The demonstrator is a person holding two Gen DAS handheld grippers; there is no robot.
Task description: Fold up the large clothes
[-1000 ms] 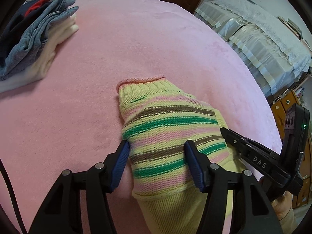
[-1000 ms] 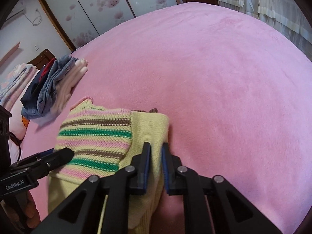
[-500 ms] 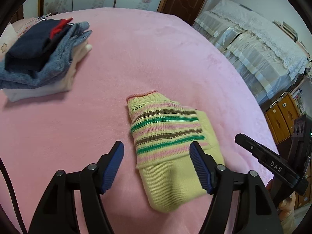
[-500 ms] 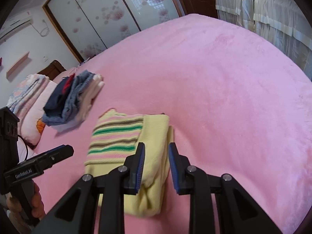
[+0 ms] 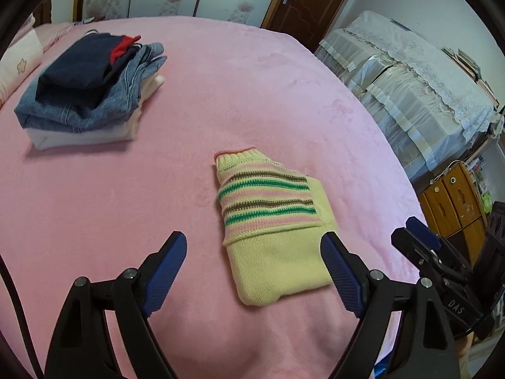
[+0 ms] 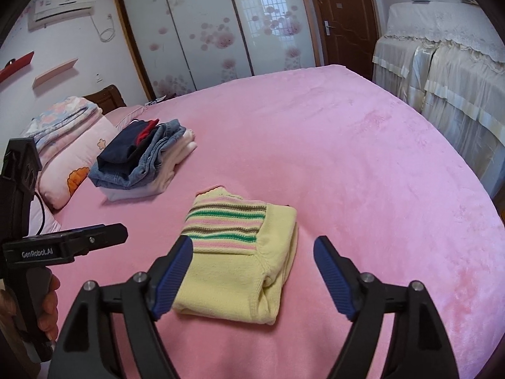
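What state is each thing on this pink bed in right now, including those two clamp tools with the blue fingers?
Striped sweater: folded into a compact bundle, lying flat on the bed, held by nothing.
Stack of clothes: folded and piled, apart from the sweater.
Left gripper: open, fingers have just been spreading, nothing between them, above the sweater.
Right gripper: open, fingers have just been spreading, clear of the sweater.
Pink blanket: spread smooth over the bed.
Door: closed.

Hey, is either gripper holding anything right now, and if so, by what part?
Nothing is held. The left gripper and right gripper are both open above the folded striped sweater, their jaws having just opened, and it lies free on the pink bed.
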